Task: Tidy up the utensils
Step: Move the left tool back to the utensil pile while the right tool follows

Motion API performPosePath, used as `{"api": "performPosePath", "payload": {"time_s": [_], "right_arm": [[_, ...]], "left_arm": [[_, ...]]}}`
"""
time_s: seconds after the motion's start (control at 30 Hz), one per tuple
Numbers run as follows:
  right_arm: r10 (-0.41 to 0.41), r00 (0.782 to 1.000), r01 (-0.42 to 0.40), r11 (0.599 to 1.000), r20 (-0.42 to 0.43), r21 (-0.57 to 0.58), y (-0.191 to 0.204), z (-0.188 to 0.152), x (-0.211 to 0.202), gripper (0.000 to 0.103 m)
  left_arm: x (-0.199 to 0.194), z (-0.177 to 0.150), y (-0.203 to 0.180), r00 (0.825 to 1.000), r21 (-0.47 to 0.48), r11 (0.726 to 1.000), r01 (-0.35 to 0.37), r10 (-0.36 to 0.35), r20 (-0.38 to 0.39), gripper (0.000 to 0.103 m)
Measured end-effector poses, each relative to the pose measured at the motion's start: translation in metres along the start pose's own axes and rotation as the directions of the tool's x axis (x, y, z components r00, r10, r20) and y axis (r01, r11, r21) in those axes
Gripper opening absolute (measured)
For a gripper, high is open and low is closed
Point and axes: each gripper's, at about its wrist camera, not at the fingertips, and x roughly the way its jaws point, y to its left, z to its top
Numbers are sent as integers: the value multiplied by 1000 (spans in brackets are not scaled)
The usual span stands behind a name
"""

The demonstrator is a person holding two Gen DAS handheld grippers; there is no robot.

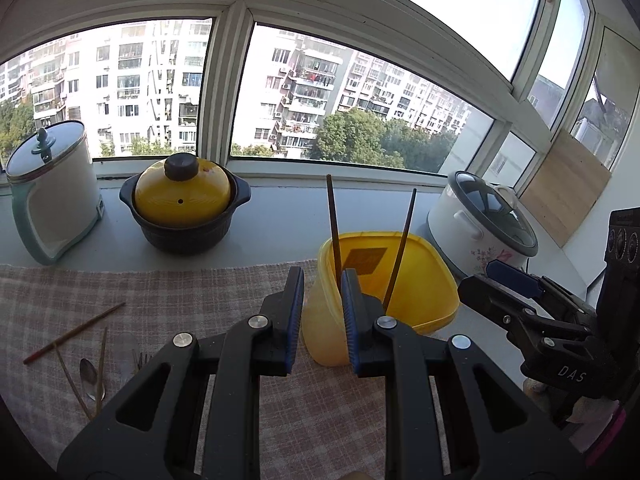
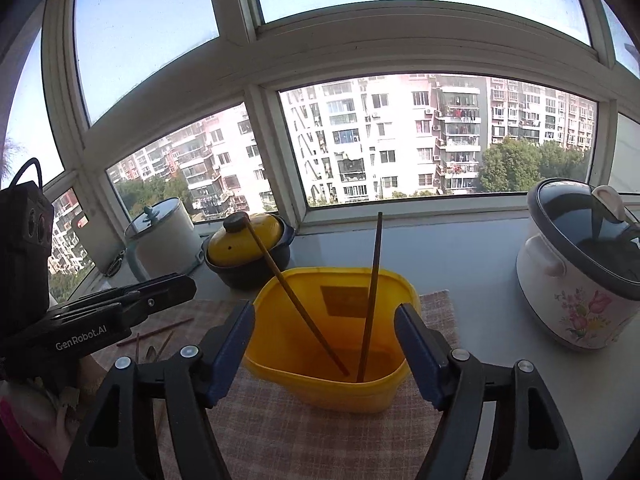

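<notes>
Chopsticks (image 2: 370, 296) stand in the yellow tub (image 2: 332, 344); right claw (image 2: 324, 350) gapes wide, left claw (image 1: 322, 316) narrow, both empty.

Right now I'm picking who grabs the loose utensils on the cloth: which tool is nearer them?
Left. The left tool hangs beside the yellow tub, on the side of the utensils; the right tool faces the tub, farther off.

Left gripper (image 1: 322, 276): held slightly parted — nothing gripped.
Yellow container (image 1: 416, 280): two chopsticks (image 1: 334, 228) were stood inside.
Cloth (image 1: 168, 292): loose utensils (image 1: 90, 372) were scattered left.
</notes>
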Motion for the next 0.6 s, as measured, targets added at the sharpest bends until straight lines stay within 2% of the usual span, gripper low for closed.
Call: {"api": "performPosePath", "payload": {"time_s": [0.07,0.17,0.23,0.43,0.6], "right_arm": [[-18,1000,18,1000,3,-12,10,-3,-4,88],[-31,999,32,999,11,-5,23,-7,-10,94],[-30,999,30,999,11,14,30,-10,-13,103],[-24,1000,23,998,8,55,54,-17,-15,103],[-23,1000,23,1000,-5,17,81,-24,-12,103]], "left_arm": [[-9,-4,10,1000,-1,1000,2,-2,-3,19],[-24,-10,29,1000,3,1000,-11,11,3,40],[-34,-13,42,1000,10,1000,-26,26,-8,41],[-59,-26,93,995,14,997,-77,78,-60,41],[-77,-38,140,989,-3,993,-118,117,-88,41]]}}
